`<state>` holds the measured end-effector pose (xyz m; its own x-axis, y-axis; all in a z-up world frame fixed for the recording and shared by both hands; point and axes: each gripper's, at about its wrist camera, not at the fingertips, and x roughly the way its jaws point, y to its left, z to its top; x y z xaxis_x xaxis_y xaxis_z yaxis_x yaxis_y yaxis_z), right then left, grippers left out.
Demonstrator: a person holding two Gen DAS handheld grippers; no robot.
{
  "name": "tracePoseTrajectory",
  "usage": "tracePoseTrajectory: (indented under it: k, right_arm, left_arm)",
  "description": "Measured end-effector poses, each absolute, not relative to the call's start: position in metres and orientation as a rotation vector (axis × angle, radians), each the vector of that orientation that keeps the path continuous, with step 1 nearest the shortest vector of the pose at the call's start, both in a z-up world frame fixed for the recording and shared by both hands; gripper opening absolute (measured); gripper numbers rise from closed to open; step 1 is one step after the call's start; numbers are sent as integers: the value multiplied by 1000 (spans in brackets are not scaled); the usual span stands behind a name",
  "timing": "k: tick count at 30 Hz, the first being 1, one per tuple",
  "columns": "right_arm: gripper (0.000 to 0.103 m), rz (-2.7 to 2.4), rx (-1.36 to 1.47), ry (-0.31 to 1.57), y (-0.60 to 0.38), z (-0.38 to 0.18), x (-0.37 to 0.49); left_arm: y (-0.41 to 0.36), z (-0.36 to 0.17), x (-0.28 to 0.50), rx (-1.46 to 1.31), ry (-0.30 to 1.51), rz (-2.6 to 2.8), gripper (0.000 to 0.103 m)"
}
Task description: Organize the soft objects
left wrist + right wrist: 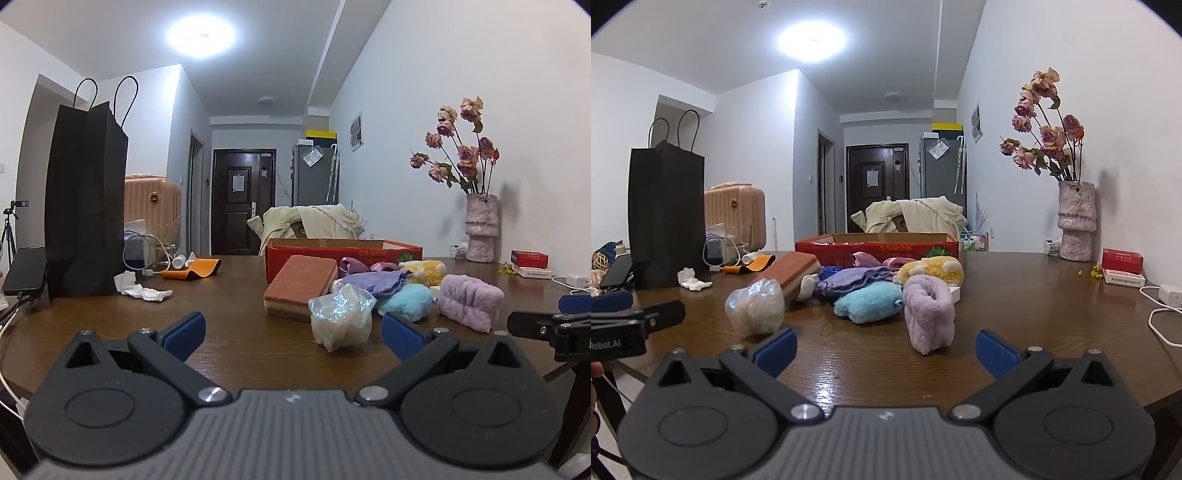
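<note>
Soft objects lie in a heap on the brown table [236, 332] in front of a red cardboard box [343, 254]: a layered sponge [301, 286], a clear bag of stuffing [341, 321], a blue plush [404, 302], a rolled lilac towel [471, 301], a purple knit cloth [373, 282] and a yellow plush [424, 271]. My left gripper [293, 334] is open and empty, just short of the bag. In the right wrist view my right gripper [886, 349] is open and empty, just short of the lilac towel [929, 312], with the bag [755, 312] to the left.
A tall black paper bag [85, 206] stands at the left with crumpled tissue [142, 290], cables and an orange cloth [194, 269] near it. A vase of dried roses [480, 229], small boxes [530, 262] and a charger sit at the right by the wall.
</note>
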<state>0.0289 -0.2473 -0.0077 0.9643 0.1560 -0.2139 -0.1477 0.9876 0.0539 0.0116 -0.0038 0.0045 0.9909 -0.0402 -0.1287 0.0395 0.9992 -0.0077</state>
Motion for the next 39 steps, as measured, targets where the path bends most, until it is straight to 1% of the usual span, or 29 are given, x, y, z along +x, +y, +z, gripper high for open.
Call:
tracePoseTrajectory:
  k: [39]
  right_arm:
    - [103, 161, 40, 213, -247, -10, 30]
  left_arm:
    - [-4, 3, 14, -4, 131, -55, 103]
